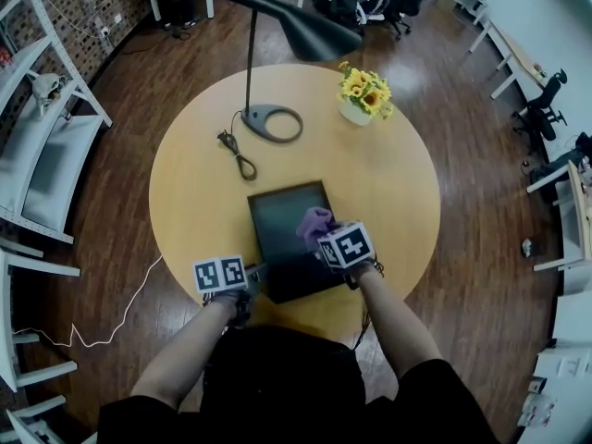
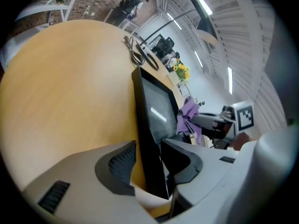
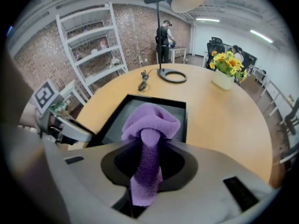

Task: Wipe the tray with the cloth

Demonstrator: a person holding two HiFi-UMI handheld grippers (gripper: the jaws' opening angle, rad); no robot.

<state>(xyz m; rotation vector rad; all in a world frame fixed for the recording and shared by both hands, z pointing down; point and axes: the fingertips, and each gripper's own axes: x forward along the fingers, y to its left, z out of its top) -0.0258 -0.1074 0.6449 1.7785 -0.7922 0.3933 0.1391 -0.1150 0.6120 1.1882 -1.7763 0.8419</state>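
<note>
A black tray lies on the round wooden table, near its front edge. My left gripper is at the tray's near left corner; in the left gripper view the tray's rim stands between the jaws of my left gripper, which close on it. My right gripper hovers over the tray's right half, shut on a purple cloth. In the right gripper view the cloth bunches out past my right gripper, above the tray. The cloth also shows in the left gripper view.
A black desk lamp stands at the table's far side, with its base and its cable on the top and its shade high above. A pot of yellow flowers sits at the far right. White shelves stand to the left.
</note>
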